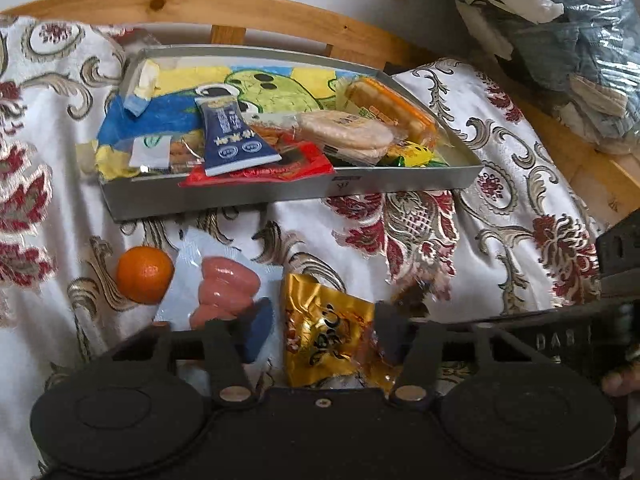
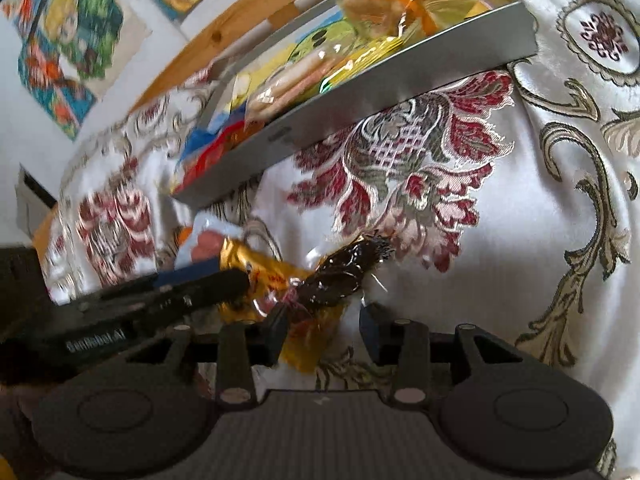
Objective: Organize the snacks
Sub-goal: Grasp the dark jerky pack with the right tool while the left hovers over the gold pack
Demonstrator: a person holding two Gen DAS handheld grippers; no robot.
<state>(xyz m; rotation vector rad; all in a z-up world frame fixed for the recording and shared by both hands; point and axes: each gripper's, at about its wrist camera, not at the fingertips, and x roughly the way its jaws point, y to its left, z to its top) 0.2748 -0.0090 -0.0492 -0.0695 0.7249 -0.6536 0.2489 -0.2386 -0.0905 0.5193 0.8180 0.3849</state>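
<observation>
We see a grey tray (image 1: 288,194) sitting on a white brocade cloth (image 1: 500,216), with a wooden rail (image 1: 240,8) behind it. Left to right inside the tray: a small pale packet (image 1: 140,84) in the far-left corner, a white-and-green sachet (image 1: 150,152), a blue packet (image 1: 230,136) lying over a red packet (image 1: 280,168), a clear-wrapped round rice cracker (image 1: 346,132), an orange-wrapped biscuit pack (image 1: 390,106) against the right wall, and a small yellow-green candy (image 1: 412,152) near the front right corner. The tray floor shows a blue, yellow and green cartoon print. The left half of the tray floor has open room; the right half is crowded.

In front of the tray, on the cloth, left to right: an orange (image 1: 145,274), a sausage pack (image 1: 224,292), a gold snack bag (image 1: 324,328), and a dark-wrapped snack (image 2: 344,272) touching the gold bag's right edge. The cloth to the right of these is bare and wide open.

Our left gripper (image 1: 304,340) stands open, its fingers either side of the gold bag, the left one over the sausage pack. Our right gripper (image 2: 324,328) is also open, just beside the dark-wrapped snack and the gold bag's corner; we cannot tell if it touches. The right wrist view is blurred.

A plastic bag of clothes (image 1: 560,40) sits far right, beyond the rail.
</observation>
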